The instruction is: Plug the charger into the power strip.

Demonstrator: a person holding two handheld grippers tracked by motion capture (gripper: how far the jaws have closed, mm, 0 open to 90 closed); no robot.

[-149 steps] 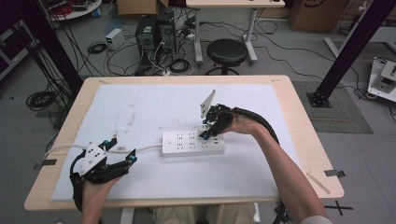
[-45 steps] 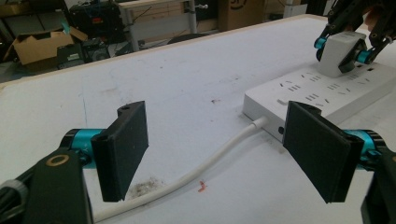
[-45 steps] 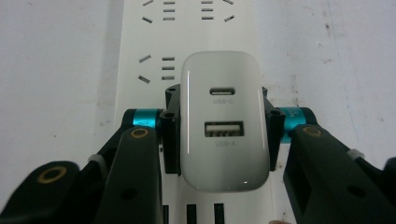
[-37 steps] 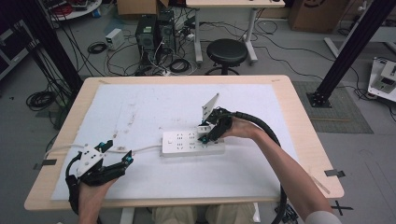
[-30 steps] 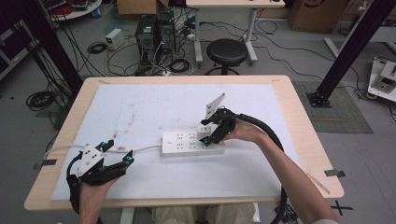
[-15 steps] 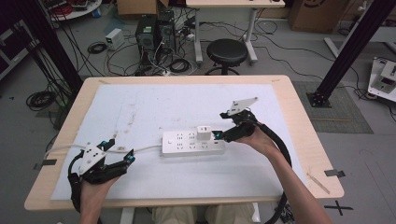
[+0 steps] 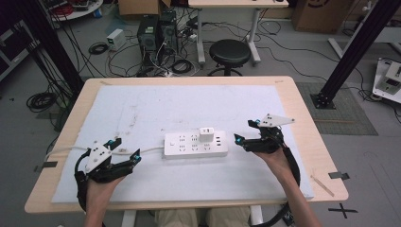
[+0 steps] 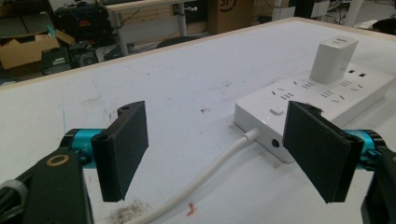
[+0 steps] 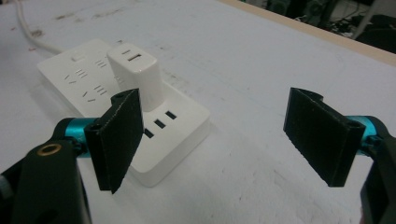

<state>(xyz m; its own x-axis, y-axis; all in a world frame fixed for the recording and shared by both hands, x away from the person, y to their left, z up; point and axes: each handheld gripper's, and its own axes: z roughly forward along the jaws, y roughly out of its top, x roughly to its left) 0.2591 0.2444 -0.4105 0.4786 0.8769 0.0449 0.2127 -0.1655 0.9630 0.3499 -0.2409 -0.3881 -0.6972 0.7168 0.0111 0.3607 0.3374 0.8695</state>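
Note:
A white power strip (image 7: 195,145) lies in the middle of the white mat, with a white charger cube (image 7: 206,133) plugged into its top. Its white cable (image 7: 61,151) runs off to the left. My right gripper (image 7: 244,132) rests open on the mat just right of the strip, nothing between its jaws. In the right gripper view the charger (image 9: 135,74) stands upright on the strip (image 9: 93,88), beyond the left jaw. My left gripper (image 7: 125,149) sits open at the front left, with the cable (image 8: 205,172) passing between its jaws toward the strip (image 8: 322,93).
A white mat (image 7: 156,109) covers most of the wooden table (image 7: 307,118). Beyond the far edge stand a black stool (image 7: 229,52), computer towers (image 7: 156,30) and tangled floor cables. A black frame post (image 7: 354,47) rises at the right.
My right gripper has let go of the charger, which stays plugged into the strip, and has drawn back to the right with its jaws apart. The left gripper has stayed put.

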